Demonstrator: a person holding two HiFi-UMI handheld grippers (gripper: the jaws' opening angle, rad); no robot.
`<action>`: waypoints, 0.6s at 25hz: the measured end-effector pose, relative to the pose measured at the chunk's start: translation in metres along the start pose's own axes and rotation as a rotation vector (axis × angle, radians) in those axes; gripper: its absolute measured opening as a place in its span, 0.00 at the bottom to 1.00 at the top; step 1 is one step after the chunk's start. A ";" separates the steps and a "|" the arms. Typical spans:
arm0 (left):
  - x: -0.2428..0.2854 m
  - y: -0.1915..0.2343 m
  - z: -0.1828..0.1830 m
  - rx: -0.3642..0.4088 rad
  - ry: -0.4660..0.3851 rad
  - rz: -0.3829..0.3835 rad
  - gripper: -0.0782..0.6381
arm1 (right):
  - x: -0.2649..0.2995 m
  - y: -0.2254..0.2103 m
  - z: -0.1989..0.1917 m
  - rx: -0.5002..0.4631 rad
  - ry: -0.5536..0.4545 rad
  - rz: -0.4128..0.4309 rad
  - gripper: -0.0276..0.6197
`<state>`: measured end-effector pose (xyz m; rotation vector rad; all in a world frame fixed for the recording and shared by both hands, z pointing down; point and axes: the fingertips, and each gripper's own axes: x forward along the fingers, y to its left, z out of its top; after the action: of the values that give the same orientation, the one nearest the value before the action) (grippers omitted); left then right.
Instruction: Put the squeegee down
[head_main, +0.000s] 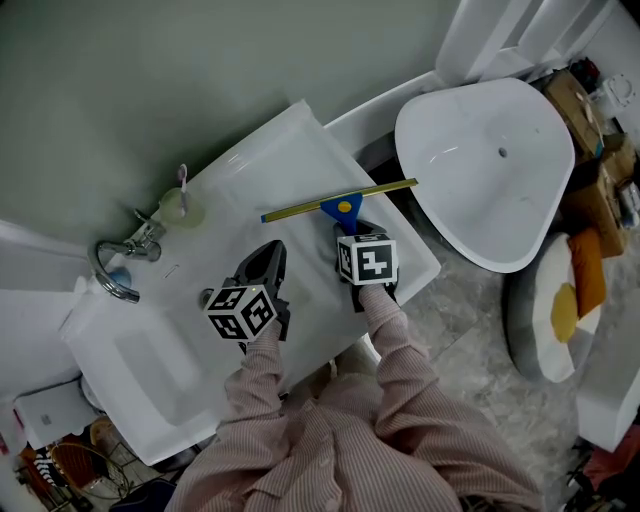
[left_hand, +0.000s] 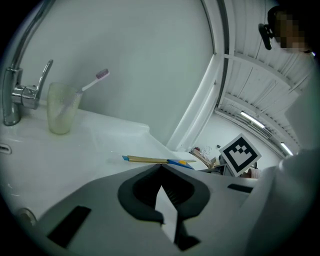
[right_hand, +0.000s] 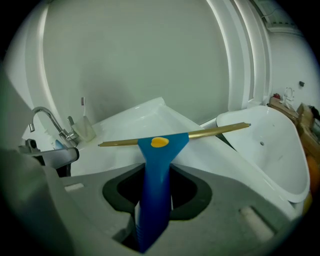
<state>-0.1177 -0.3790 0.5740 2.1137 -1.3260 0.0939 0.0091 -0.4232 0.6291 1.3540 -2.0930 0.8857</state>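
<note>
My right gripper is shut on the blue handle of the squeegee, whose long yellow blade runs crosswise over the right end of the white vanity top, just above or on it. The blade's right tip reaches past the counter's edge toward the toilet bowl. In the left gripper view the squeegee shows low over the counter ahead. My left gripper hovers over the counter left of the right one, jaw tips together, holding nothing.
A chrome tap stands over the basin at left. A cup with a toothbrush sits at the counter's back. An open white toilet bowl lies right of the counter. Clutter fills the floor at right.
</note>
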 end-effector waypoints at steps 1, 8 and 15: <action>0.001 0.000 -0.001 -0.003 0.003 0.000 0.11 | 0.001 -0.001 -0.001 0.001 0.001 -0.009 0.23; 0.003 -0.002 -0.003 -0.011 0.002 -0.001 0.11 | 0.006 -0.003 -0.005 -0.033 0.010 -0.066 0.23; 0.000 -0.004 -0.003 -0.011 -0.008 0.006 0.11 | 0.009 -0.002 -0.007 -0.089 0.020 -0.102 0.23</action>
<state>-0.1136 -0.3761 0.5742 2.1029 -1.3344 0.0809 0.0081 -0.4243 0.6406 1.3860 -2.0041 0.7525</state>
